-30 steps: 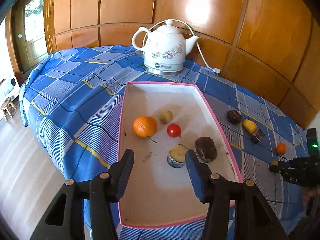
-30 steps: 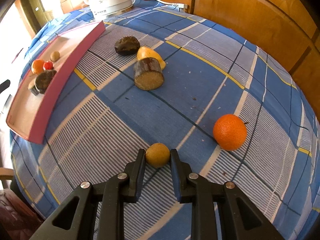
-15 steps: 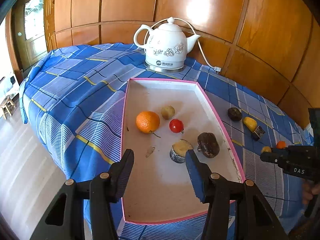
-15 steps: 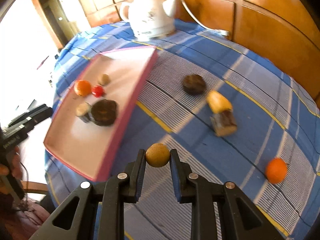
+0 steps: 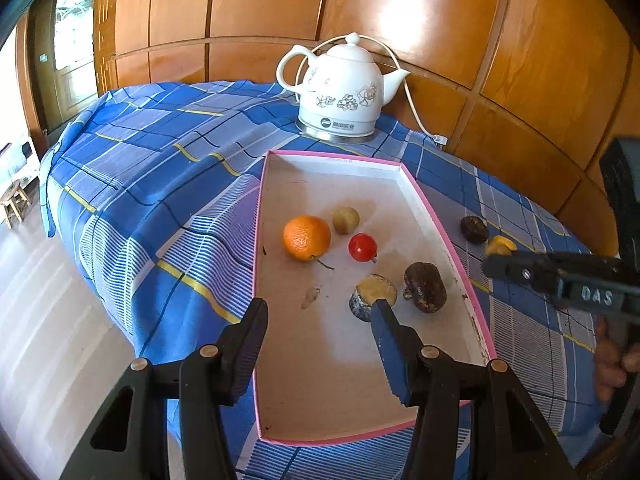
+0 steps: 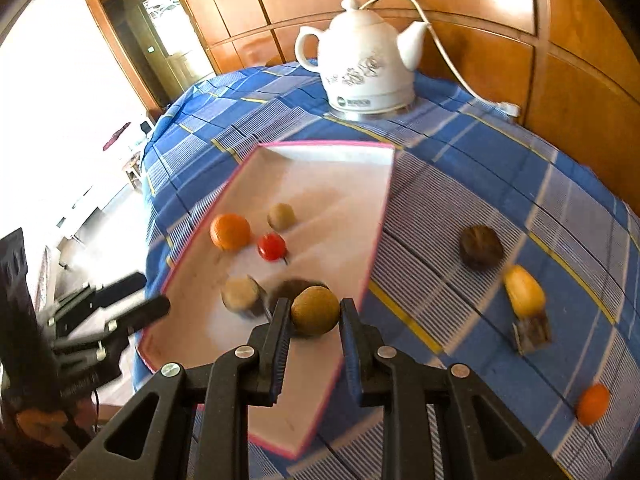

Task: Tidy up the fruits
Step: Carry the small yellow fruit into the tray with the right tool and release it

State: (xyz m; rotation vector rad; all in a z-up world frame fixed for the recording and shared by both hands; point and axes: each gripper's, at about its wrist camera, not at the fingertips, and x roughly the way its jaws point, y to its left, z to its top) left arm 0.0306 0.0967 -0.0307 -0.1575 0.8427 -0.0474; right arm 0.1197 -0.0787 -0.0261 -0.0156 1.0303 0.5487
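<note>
The brown-yellow round fruit (image 6: 315,311) sits clamped between the two fingers of the right gripper (image 6: 313,320), lifted off the cloth and hanging over the tray's near right part. The tray (image 6: 376,240) lies ahead and to the left of this gripper, its long axis running away toward the kettle (image 6: 362,68). The pink right rim passes just below and to the right of the held fruit, so in my judgement the release calls for little more than a short reach inward and down. The right hand is plainly the nearer one for this; the left gripper (image 5: 320,312) hovers at the tray's near end with its fingers spread and nothing between them.

In the tray I count five pieces: one orange (image 5: 307,237), one red tomato (image 5: 362,247), one pale round fruit (image 5: 346,220), one cut stub with a yellow face (image 5: 370,295) and one dark brown lump (image 5: 425,286).

On the cloth (image 6: 500,184) to the right four remain: one dark round fruit (image 6: 481,247), one yellow piece (image 6: 523,290), one dark cut block (image 6: 532,334) touching it, and one small orange (image 6: 593,404), well apart near the table's edge. The bare floor at the tray's near end looks the safest landing spot, clear of the stub and lump.
</note>
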